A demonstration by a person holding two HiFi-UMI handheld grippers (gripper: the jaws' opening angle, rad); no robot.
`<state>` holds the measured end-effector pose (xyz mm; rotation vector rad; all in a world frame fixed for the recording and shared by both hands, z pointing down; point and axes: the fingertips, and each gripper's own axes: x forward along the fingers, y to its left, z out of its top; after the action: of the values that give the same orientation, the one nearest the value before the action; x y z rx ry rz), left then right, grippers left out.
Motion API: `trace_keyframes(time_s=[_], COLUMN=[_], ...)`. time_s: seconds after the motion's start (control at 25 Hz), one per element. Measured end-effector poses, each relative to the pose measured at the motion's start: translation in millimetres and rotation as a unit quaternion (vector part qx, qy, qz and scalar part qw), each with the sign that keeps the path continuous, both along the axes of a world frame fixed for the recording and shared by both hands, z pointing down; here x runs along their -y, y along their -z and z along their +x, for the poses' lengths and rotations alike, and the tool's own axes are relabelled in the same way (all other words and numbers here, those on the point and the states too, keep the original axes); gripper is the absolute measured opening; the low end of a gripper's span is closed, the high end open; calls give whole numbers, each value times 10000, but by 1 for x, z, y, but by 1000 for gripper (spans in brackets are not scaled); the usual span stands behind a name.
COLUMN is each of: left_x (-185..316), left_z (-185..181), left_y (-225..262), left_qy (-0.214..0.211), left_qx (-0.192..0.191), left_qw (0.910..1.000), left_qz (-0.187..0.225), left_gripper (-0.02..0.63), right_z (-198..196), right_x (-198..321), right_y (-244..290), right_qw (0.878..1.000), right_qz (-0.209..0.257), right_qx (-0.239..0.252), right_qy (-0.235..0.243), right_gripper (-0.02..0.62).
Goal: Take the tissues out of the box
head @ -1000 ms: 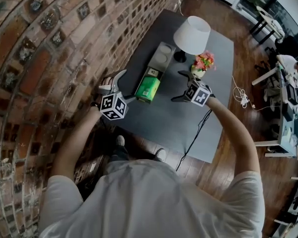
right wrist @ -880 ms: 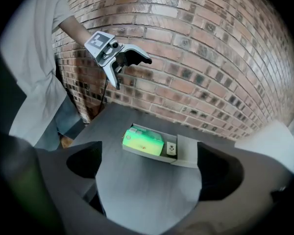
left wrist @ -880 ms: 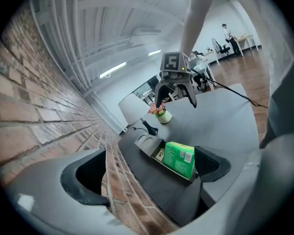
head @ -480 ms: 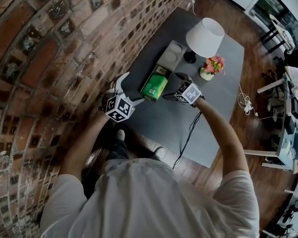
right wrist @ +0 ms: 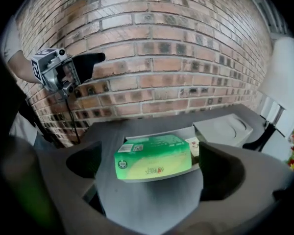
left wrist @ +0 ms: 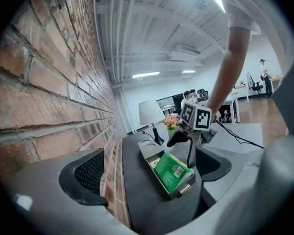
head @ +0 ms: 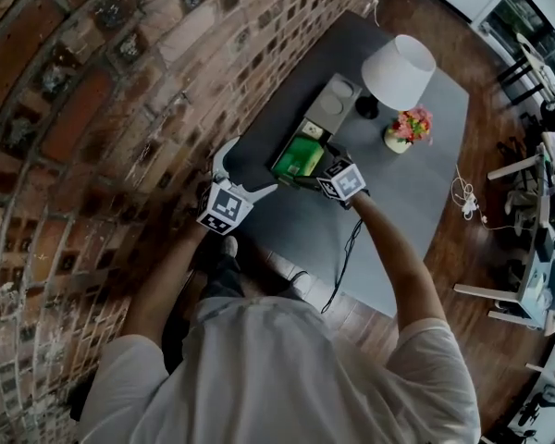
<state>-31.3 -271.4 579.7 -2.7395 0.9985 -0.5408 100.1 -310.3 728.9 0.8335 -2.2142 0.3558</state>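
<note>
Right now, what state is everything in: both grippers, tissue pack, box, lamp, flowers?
Left gripper: jaws have just been opening, now wide apart, nothing between them.
Right gripper: jaws open, close to the pack, not gripping it.
Pack: in the box, rising above its rim.
Box: open, on the table.
Lamp: upright.
Flowers: upright in their vase.

No legible print on the green pack (right wrist: 154, 155)
</note>
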Motion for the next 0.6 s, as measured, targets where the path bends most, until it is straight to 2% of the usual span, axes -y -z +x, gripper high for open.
trace_keyframes(time_s=[0.12,0.24,0.4,0.6], left_x=[-1,-3,-6,-7], left_z=[-1,-2,-5,-7], left_y=[-1,-5,-10,-12], left_qy=[39,65,105,92], left_qx=[-24,11,81,-14], left_qw=[10000,9999,9998,9996], left_qz=[-40,-88,-157,-276], left_gripper=[580,581,580,580], right_z=[-5,-10,-24,-20], right_x=[5,9,13,22], right_y=[-9,-18,-19,-34], right_qw=[9992,9982,9980,9993], right_qz=[276,341,386,168], right_qx=[-267,-481,-496,-296], right_qy=[50,69,55,-141], right_gripper=[618,618,618,618])
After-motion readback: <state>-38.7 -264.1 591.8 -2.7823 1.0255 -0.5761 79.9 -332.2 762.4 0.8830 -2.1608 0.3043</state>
